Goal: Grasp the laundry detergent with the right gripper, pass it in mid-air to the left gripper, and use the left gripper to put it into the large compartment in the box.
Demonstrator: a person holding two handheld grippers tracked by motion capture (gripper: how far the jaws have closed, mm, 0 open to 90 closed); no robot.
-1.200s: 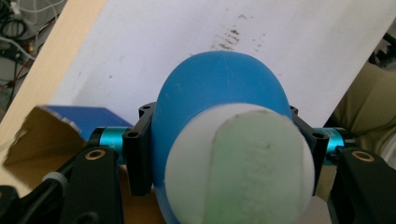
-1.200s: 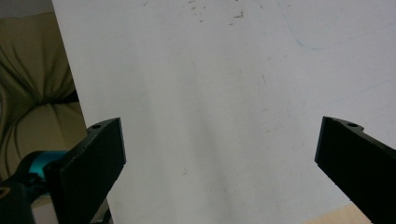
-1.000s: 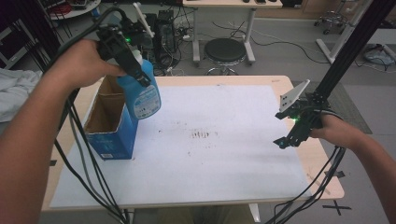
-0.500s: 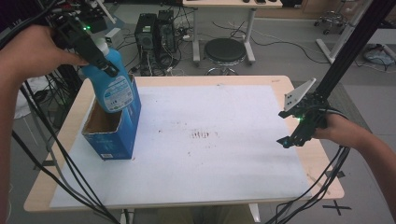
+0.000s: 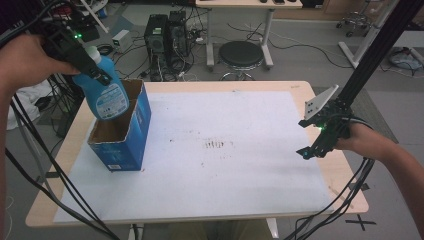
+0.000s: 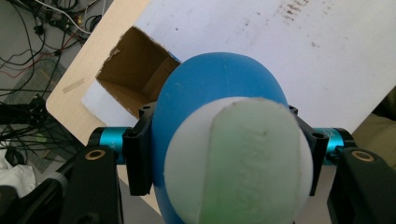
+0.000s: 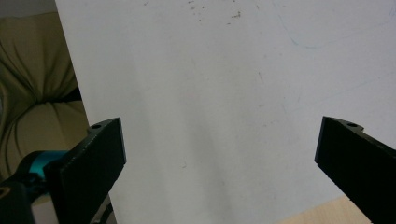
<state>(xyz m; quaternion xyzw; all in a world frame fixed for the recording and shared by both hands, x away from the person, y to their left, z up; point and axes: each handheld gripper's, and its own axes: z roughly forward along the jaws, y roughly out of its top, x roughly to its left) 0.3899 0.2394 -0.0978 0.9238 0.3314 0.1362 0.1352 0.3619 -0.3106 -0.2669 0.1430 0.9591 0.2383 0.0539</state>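
At upper left, the blue detergent bottle [image 5: 105, 92] is pinched by the left gripper [image 5: 95, 70], tilted above the open blue carton [image 5: 131, 135]; the right gripper [image 5: 320, 142] is spread, empty, at far right.

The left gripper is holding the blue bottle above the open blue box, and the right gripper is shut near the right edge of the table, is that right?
Not quite. The right gripper is open: the right gripper view shows its jaws standing wide apart over the white sheet with nothing between them. The rest holds: the left gripper grips the blue bottle above the open blue box.
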